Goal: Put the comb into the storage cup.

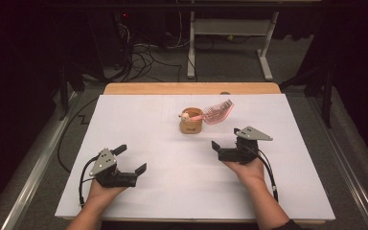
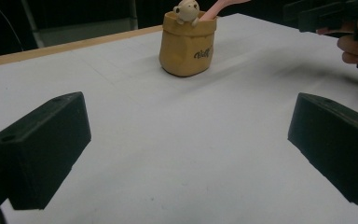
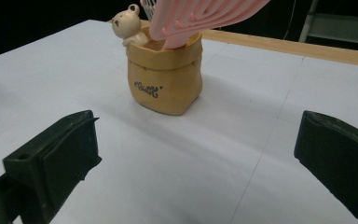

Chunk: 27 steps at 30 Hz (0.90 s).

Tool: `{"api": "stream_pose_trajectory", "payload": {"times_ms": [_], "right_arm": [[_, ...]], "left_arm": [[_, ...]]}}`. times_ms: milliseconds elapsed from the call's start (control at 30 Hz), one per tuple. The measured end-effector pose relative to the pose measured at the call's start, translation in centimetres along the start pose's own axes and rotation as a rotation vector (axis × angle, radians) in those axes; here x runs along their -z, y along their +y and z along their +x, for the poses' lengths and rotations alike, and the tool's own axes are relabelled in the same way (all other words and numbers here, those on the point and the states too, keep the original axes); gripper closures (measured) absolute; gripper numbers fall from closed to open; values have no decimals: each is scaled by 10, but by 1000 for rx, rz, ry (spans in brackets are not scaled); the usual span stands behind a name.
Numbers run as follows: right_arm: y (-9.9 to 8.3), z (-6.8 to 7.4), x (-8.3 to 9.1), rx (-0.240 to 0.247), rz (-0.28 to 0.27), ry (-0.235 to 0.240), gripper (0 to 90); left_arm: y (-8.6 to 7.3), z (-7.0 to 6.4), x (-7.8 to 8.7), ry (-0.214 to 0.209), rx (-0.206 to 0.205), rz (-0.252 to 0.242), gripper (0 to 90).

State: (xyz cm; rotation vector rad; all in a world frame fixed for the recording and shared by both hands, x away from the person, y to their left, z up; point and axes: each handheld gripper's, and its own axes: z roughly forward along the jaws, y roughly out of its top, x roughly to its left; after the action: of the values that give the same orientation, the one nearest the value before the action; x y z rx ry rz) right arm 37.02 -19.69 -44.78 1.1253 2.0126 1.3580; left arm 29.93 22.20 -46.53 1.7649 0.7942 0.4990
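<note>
White table (image 1: 139, 124), tan holder (image 1: 191, 125) atop

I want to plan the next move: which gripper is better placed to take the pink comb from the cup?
Right. The right gripper is open, close to the cup, on the side where the pink comb leans. The left gripper is farther away.

White table (image 1: 124, 124); desk frame (image 1: 230, 33), cables (image 1: 143, 57) behind.

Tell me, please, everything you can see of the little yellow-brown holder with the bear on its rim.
The holder is a small tan pot shaped like a soft sack, looking ceramic or rubbery, with dark script lettering on its side. A cream bear figure leans over its rim. It stands upright on the white table, towards the far middle. A pink comb stands in it, leaning out over the rim. Neither pair of tongs touches it.
</note>
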Motion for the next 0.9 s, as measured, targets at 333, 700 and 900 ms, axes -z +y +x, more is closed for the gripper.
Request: {"api": "stream_pose_trajectory", "payload": {"times_ms": [333, 700, 900], "right_arm": [[-22, -1, 40, -12, -54, 10, 2], [-52, -12, 90, -4, -107, -30, 2], [-59, -16, 110, -35, -151, -24, 2]], "left_arm": [[0, 1, -1, -4, 0, -4, 0], [1, -1, -3, -8, 5, -9, 0], [2, -3, 1, -10, 6, -5, 0]]}}
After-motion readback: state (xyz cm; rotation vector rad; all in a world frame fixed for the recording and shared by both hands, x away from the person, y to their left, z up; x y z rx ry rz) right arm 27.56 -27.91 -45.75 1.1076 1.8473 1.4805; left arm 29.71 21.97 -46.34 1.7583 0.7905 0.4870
